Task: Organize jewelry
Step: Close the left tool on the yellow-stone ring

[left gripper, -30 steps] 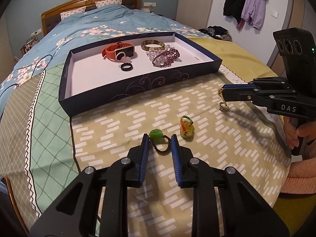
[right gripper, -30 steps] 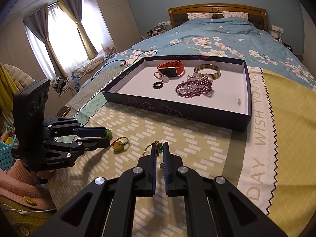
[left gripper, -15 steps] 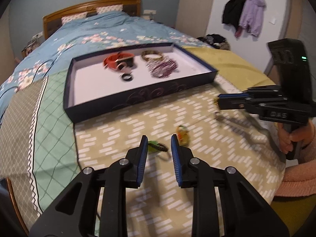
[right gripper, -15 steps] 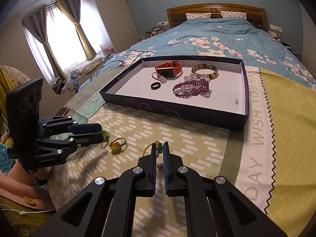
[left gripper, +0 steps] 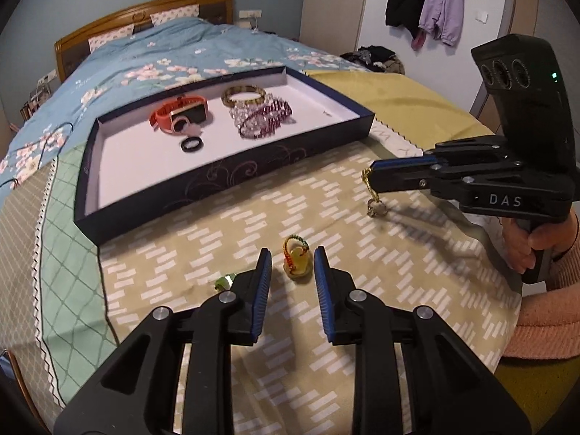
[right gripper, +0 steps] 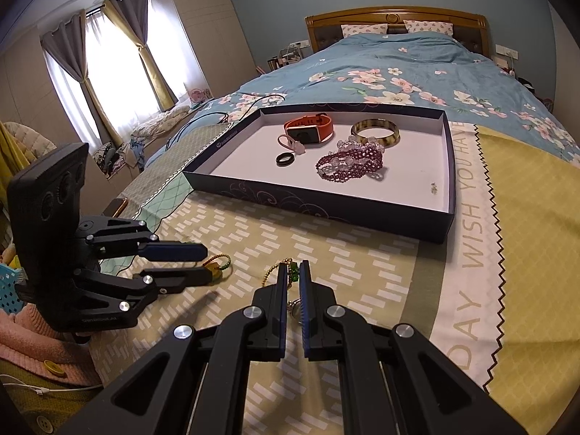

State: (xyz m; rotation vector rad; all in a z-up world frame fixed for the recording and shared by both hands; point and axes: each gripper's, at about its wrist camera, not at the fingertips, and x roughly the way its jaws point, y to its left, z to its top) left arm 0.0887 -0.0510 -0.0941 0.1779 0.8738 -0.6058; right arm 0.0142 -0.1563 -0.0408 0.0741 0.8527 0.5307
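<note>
**Now: gold chain pinched, yellow charm between open jaws**

Now the gold chain hangs from the tips of the right gripper, whose jaws are pressed together on it; in the left wrist view its small pendant dangles down to the patterned bedspread. A yellow charm with a braided loop lies on the bedspread between the fingers of the left gripper, whose jaws stand apart and do not press on it. A green charm peeks out just beside the left finger, mostly hidden by it. Farther up the bed sits a dark blue tray with a white floor. It holds an orange watch, a black ring, a mottled bangle and purple bead bracelets, the bracelets touching the bangle. A hand in a pink sleeve grips the handle of the right gripper. Beyond the tray lie a floral blue duvet and a wooden headboard.
</note>
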